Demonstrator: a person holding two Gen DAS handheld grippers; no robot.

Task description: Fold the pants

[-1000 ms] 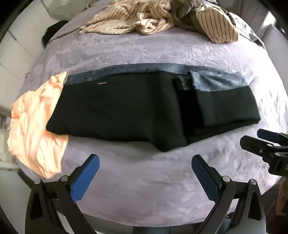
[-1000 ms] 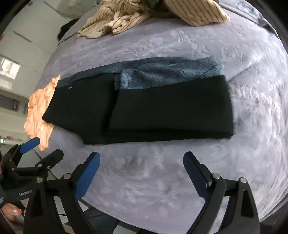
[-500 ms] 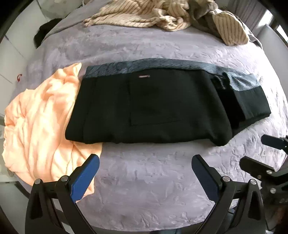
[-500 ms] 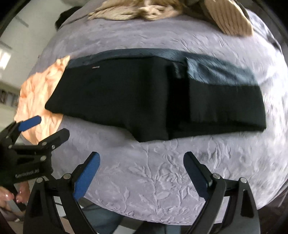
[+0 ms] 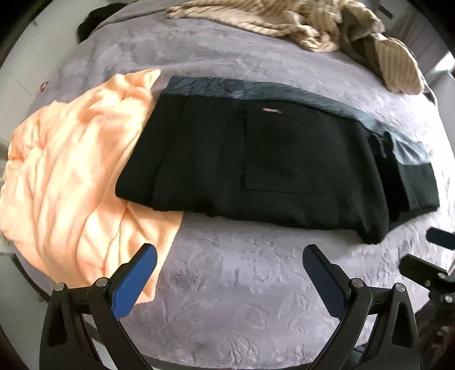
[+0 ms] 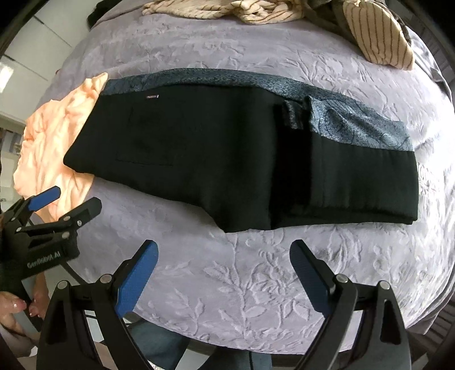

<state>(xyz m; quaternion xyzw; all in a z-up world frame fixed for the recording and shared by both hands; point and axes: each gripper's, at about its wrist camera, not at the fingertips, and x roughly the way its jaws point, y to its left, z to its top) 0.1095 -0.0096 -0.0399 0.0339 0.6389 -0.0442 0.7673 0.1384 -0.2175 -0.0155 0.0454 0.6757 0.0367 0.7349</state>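
Black pants (image 5: 270, 162) with a blue-grey patterned strip along the far edge lie flat across the bed, their right end folded back over itself (image 6: 355, 176). My left gripper (image 5: 230, 261) is open and empty, hovering over the bed's near edge short of the pants' left half. My right gripper (image 6: 224, 256) is open and empty, hovering short of the pants' middle. The left gripper also shows in the right wrist view (image 6: 65, 199), and the right gripper's tips show at the right edge of the left wrist view (image 5: 426, 250).
The bed has a grey embossed cover (image 5: 241, 298). A peach cloth (image 5: 71, 176) lies at the left, partly under the pants' left end. Striped beige clothes (image 6: 256, 11) are piled at the far side. A dark item (image 5: 91, 20) lies far left.
Both grippers have shifted left along the near edge of the bed, so the pants sit further right in both views. The pants have not moved, and both grippers stayed open.
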